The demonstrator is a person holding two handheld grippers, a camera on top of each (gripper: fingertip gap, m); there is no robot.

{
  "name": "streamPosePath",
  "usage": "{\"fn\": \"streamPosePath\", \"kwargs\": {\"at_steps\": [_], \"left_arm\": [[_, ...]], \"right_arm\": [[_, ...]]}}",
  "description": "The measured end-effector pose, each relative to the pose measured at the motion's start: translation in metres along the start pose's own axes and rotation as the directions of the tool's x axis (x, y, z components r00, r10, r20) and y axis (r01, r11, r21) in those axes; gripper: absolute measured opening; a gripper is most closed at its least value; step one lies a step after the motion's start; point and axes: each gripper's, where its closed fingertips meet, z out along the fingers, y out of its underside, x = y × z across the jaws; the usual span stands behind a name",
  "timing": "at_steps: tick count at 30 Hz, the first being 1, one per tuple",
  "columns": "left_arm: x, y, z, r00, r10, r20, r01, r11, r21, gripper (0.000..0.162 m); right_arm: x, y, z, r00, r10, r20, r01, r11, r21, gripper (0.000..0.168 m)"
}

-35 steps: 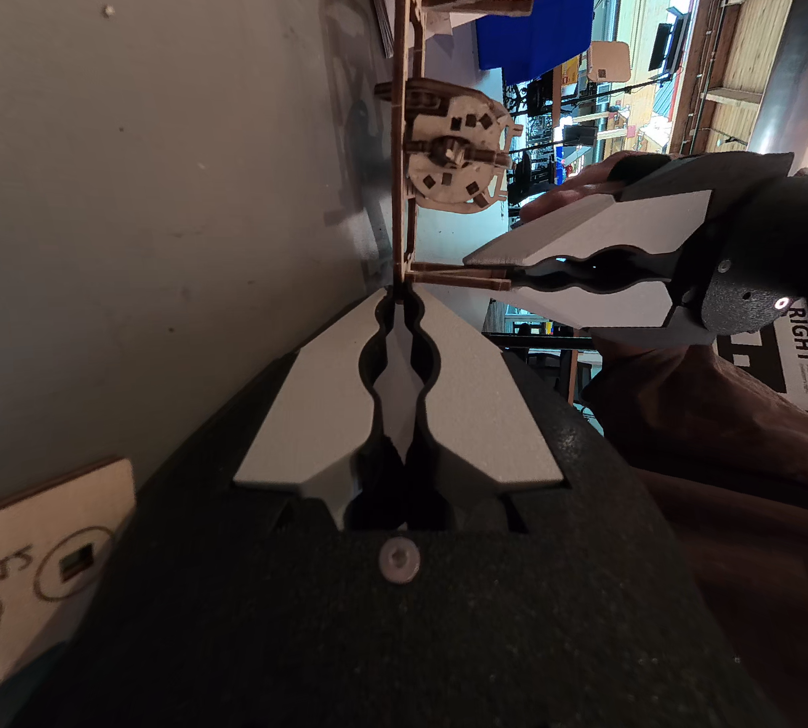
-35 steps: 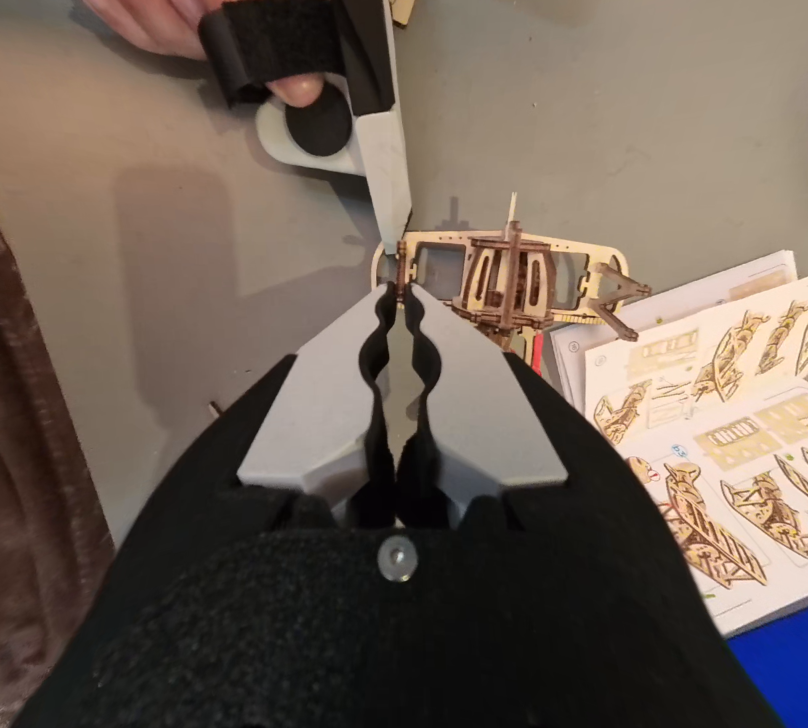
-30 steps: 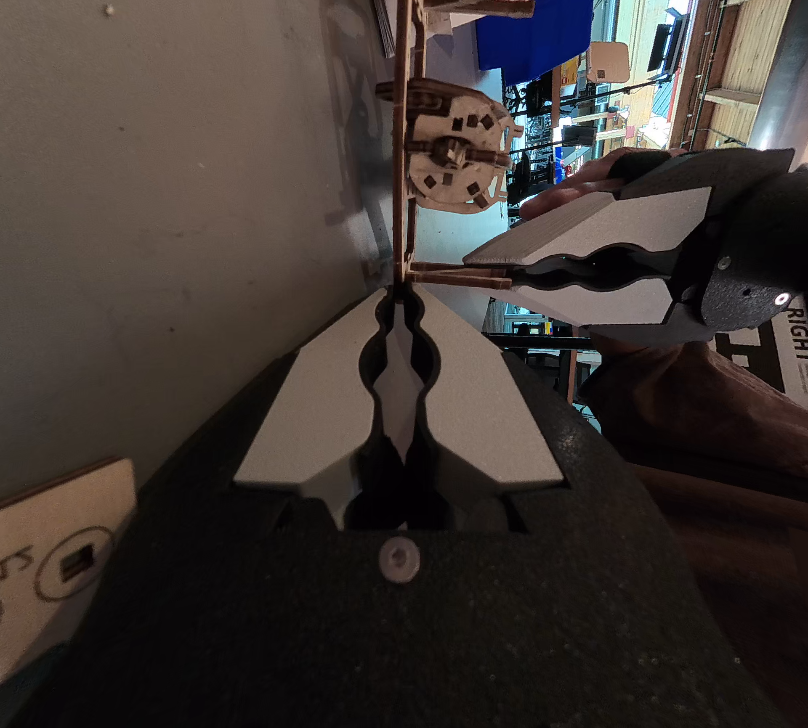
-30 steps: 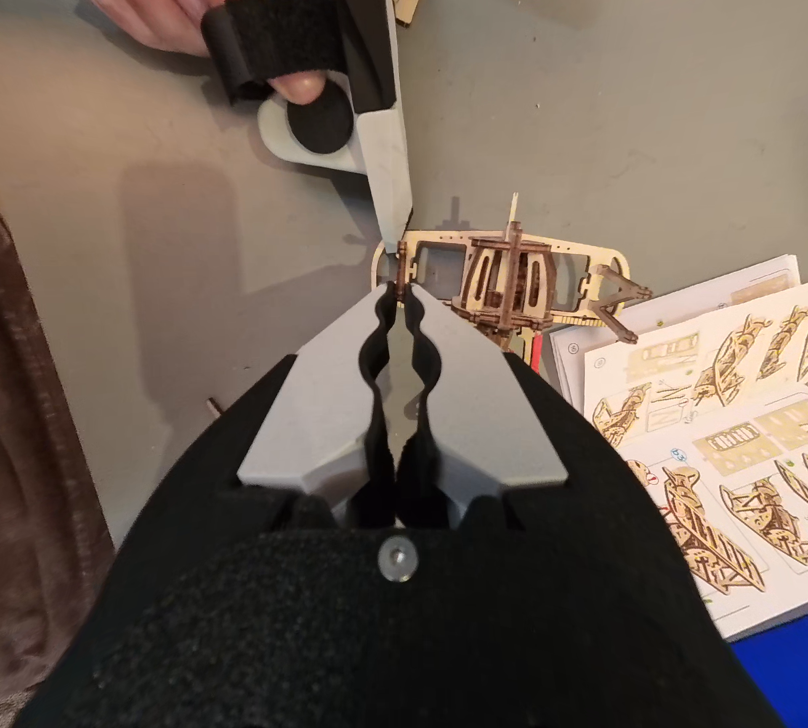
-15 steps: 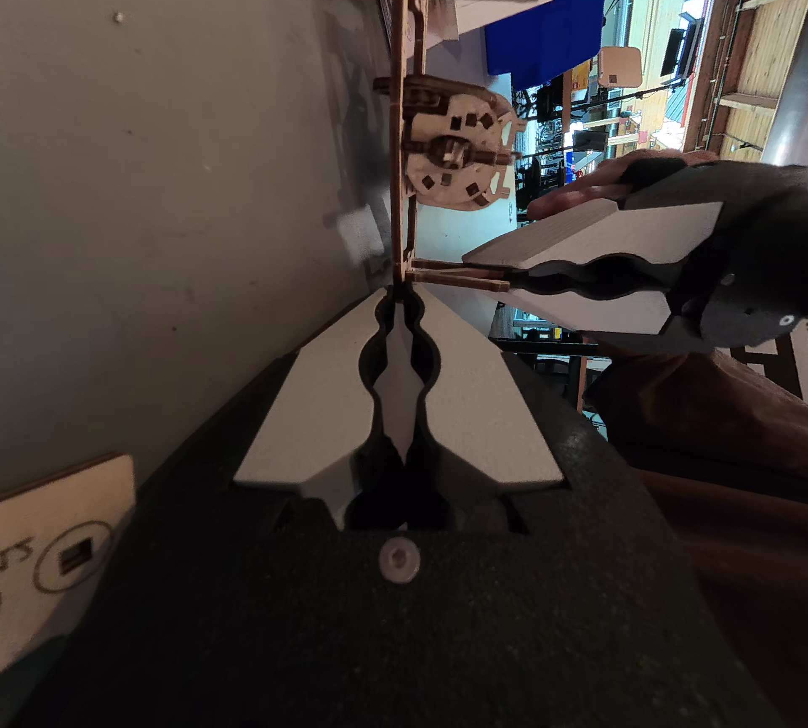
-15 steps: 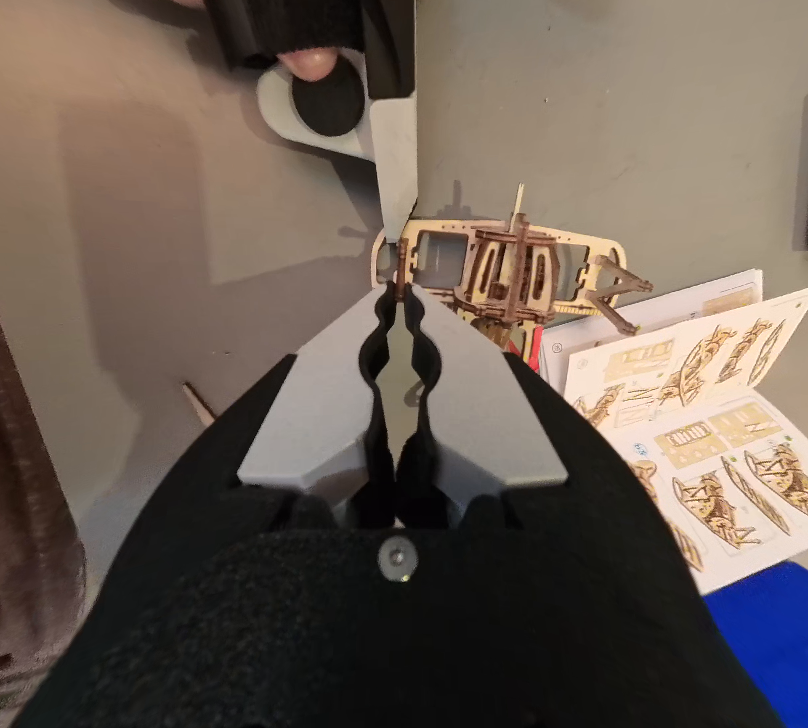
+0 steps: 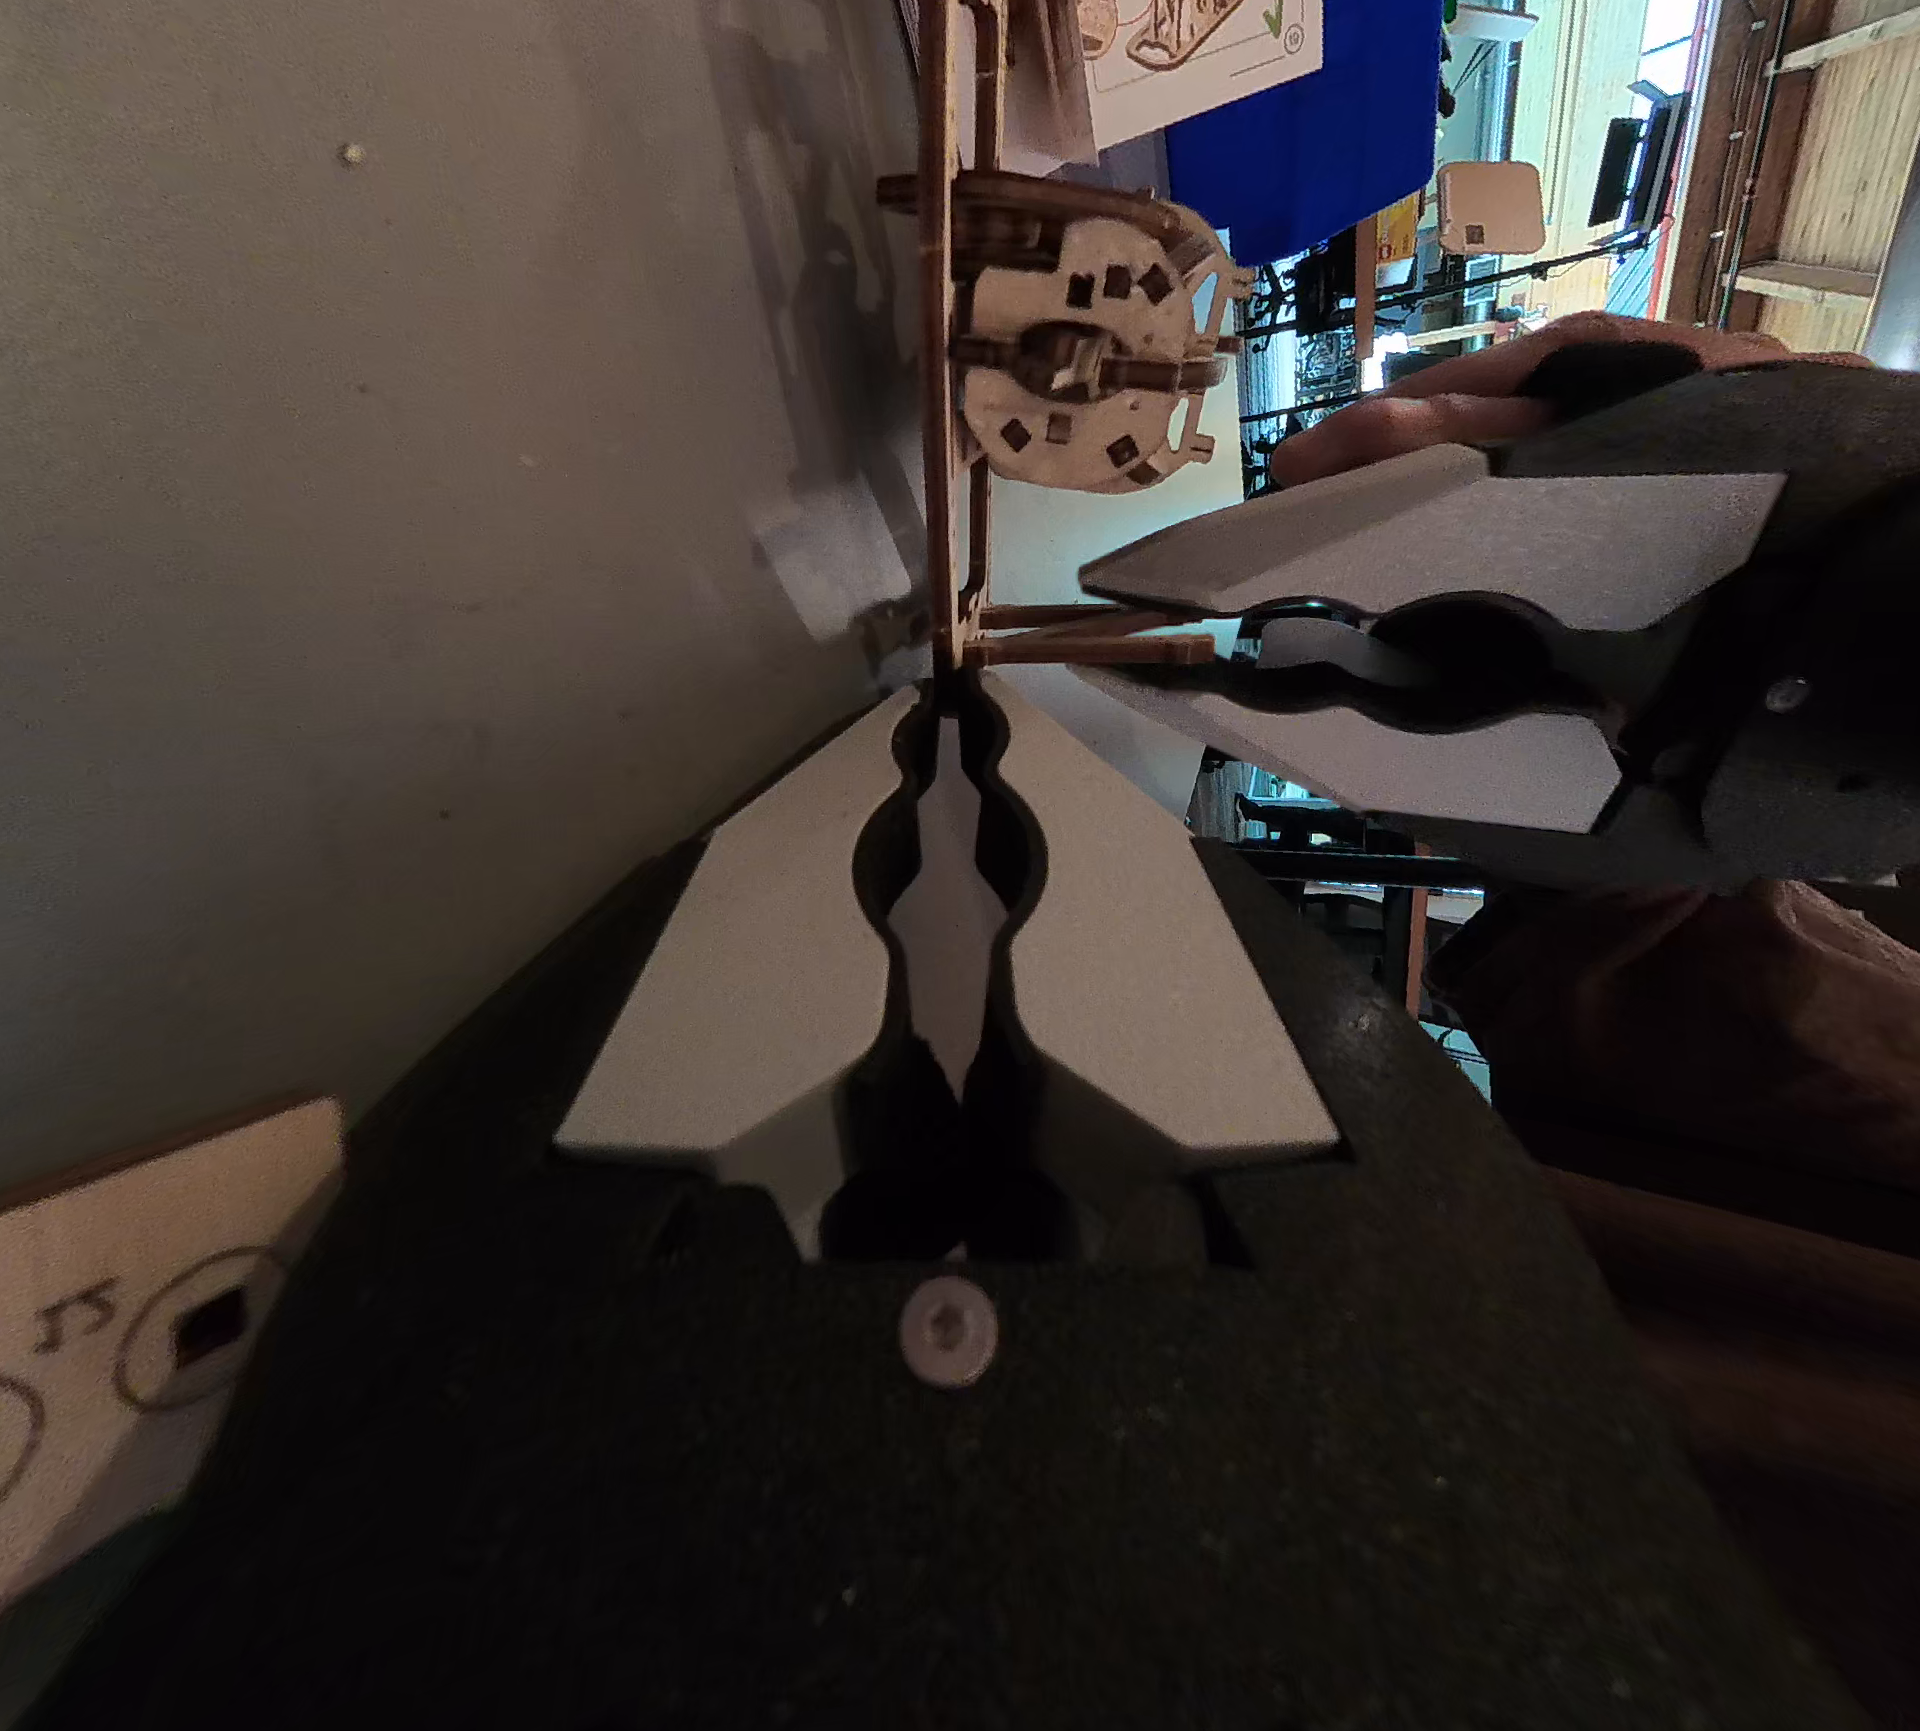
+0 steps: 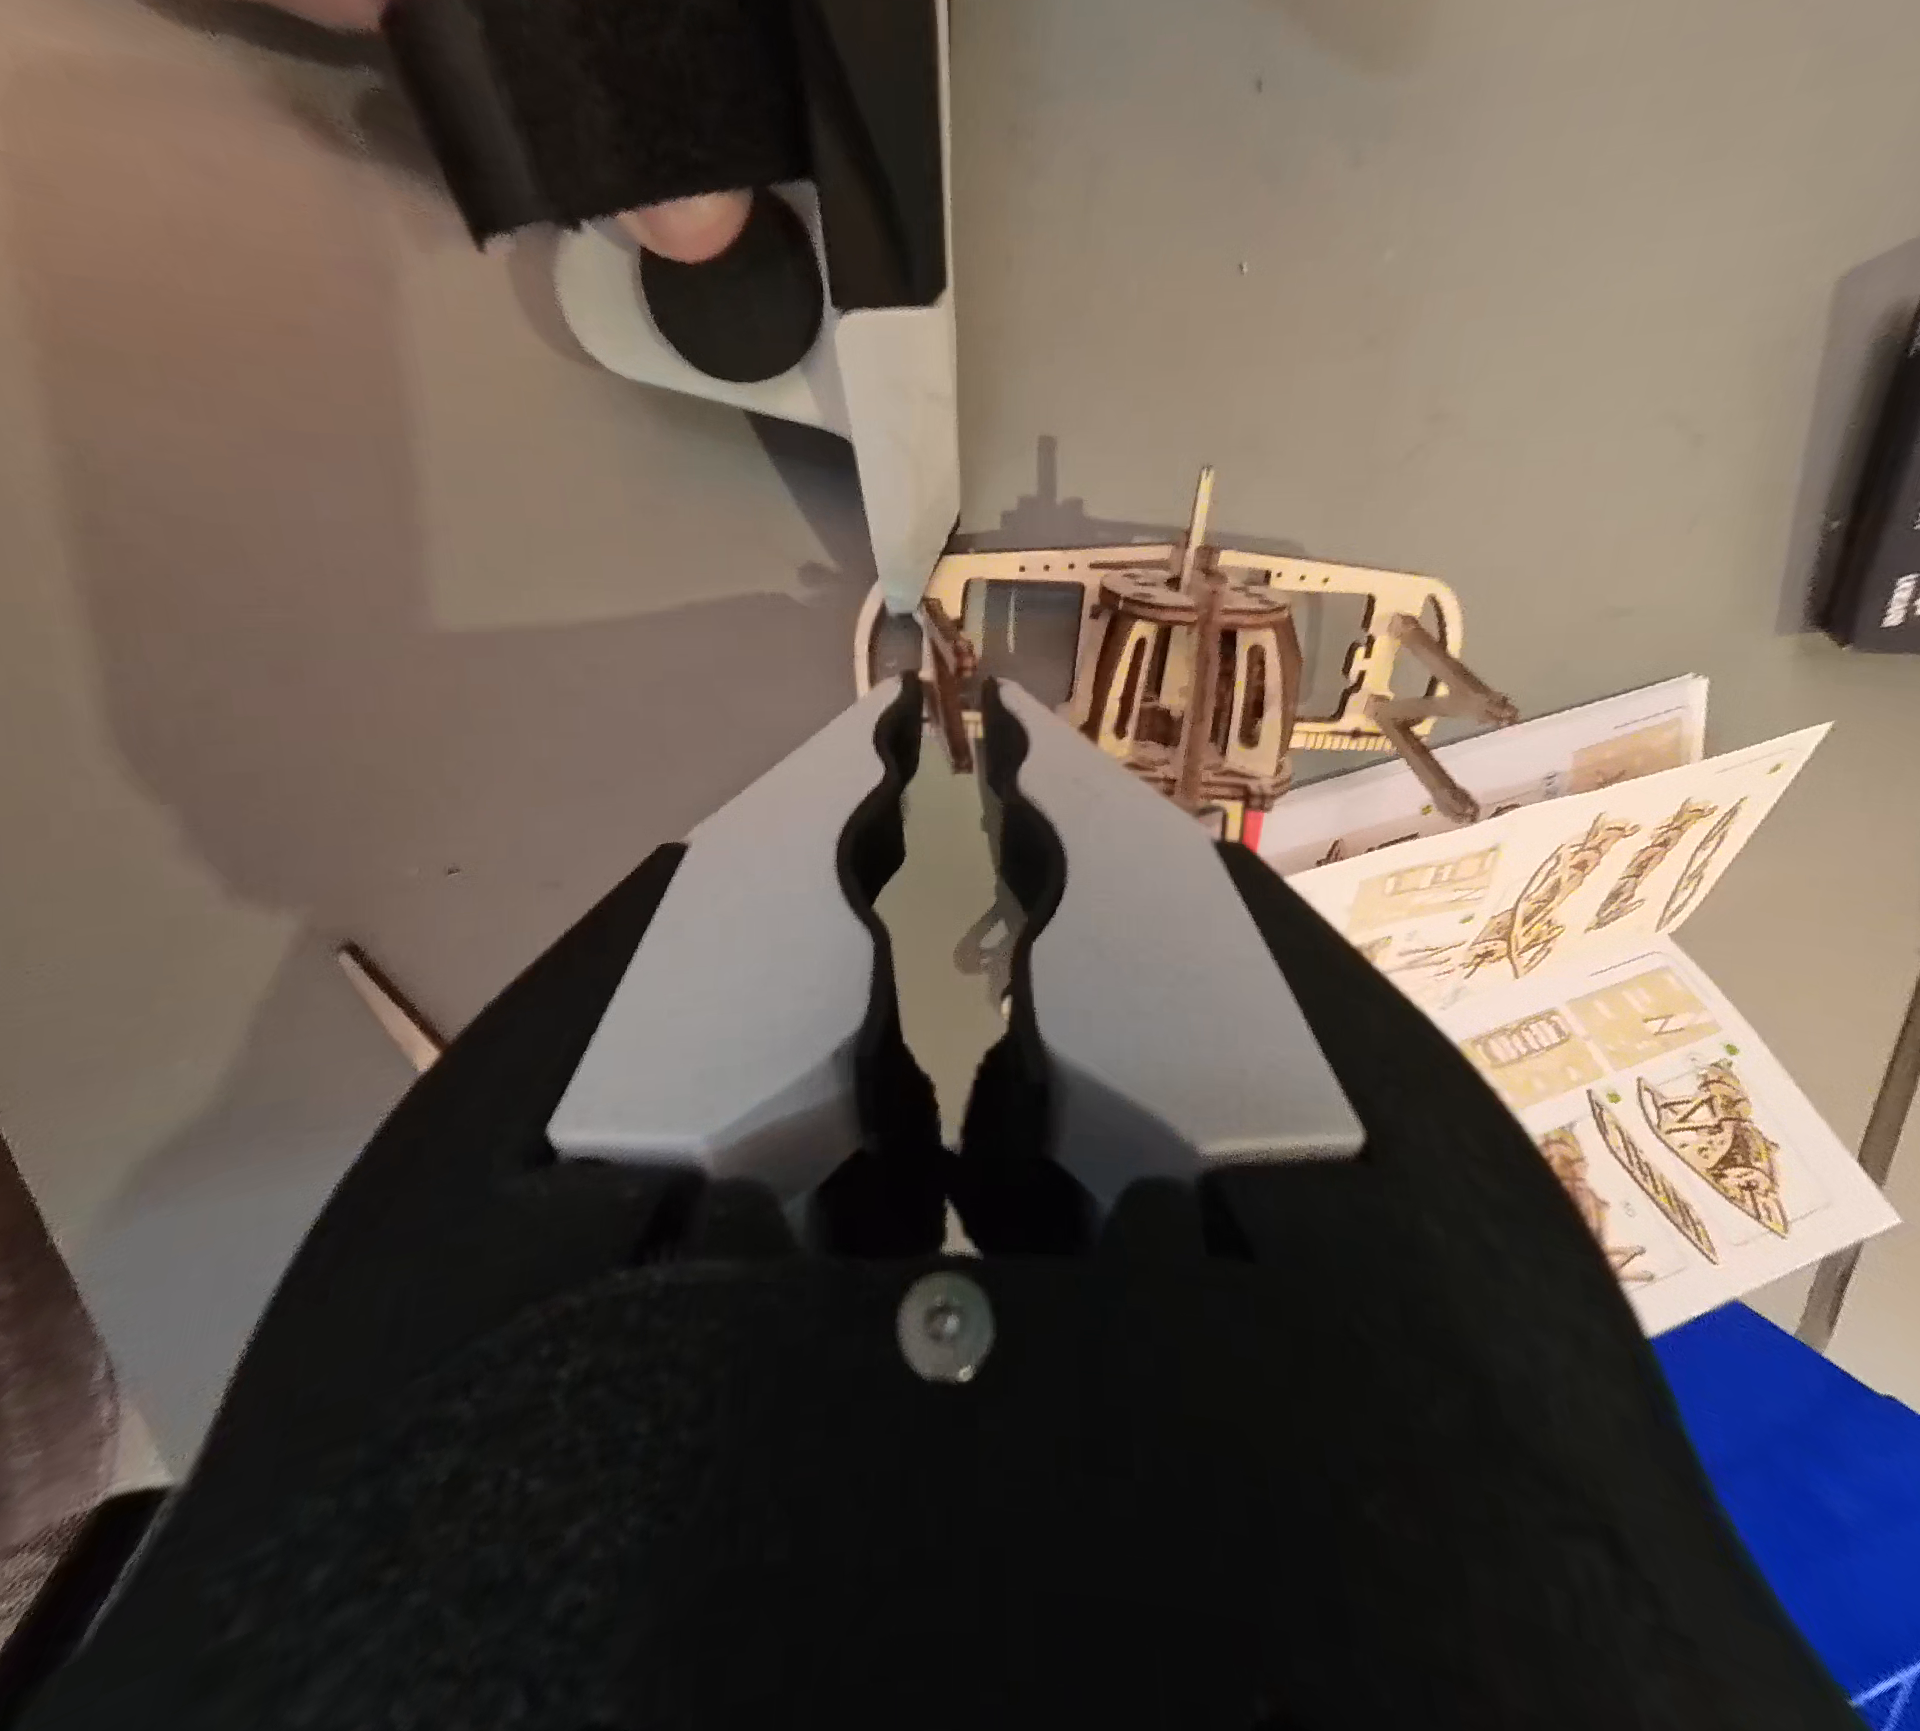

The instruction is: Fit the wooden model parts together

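While clamped at its end by the left gripper (image 7: pixel 951 694), the model (image 8: pixel 1184 653) stands on edge over the table (image 8: pixel 1455 227). Right gripper (image 8: pixel 948 694): narrowly parted around a strut (image 8: pixel 951 694). Thin plywood, light, stiff, likely brittle; grip the plate rim, not the struts.

pale laser-cut wood model (image 8: pixel 1184 673), matt grey table (image 8: pixel 1455 227), glossy paper booklet (image 8: pixel 1621 985)

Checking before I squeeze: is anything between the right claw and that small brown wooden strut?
Nothing visible. The small brown wooden strut lies between the right claw's open fingers; the left claw grips the pale flat wooden frame beside it.
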Motion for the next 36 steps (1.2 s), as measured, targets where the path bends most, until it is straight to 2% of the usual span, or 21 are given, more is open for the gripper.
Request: {"fn": "streamPosePath", "kwargs": {"at_steps": [4, 8, 12, 19, 33, 36], "left_arm": [[0.0, 0.0, 0.0, 1.0, -0.004, 0.001, 0.004, 1.0, 0.001, 0.001], [0.0, 0.0, 0.0, 1.0, -0.004, 0.0, 0.004, 1.0, 0.0, 0.001], [0.0, 0.0, 0.0, 1.0, -0.002, 0.0, 0.002, 1.0, -0.004, 0.001], [-0.001, -0.001, 0.0, 1.0, 0.013, 0.018, -0.013, 1.0, -0.001, 0.001], [-0.003, -0.002, -0.005, 1.0, -0.025, 0.018, 0.025, 1.0, 0.011, 0.0], [-0.003, -0.002, -0.005, 0.999, -0.036, 0.016, 0.035, 0.999, 0.014, 0.0]], "right_arm": [[0.003, -0.01, -0.005, 1.0, 0.014, 0.004, -0.014, 0.998, 0.053, 0.011], [-0.001, -0.009, 0.001, 0.999, -0.022, 0.024, 0.021, 0.999, 0.027, 0.012], [-0.005, -0.01, 0.009, 0.998, -0.061, 0.027, 0.06, 0.998, 0.016, 0.002], [-0.003, -0.011, 0.012, 0.996, -0.087, -0.006, 0.087, 0.996, -0.011, 0.002], [-0.002, -0.014, 0.016, 0.991, 0.024, 0.13, -0.033, 0.997, 0.068, 0.002], [-0.003, -0.014, 0.016, 0.993, 0.022, 0.116, -0.031, 0.997, 0.076, 0.002]]}}
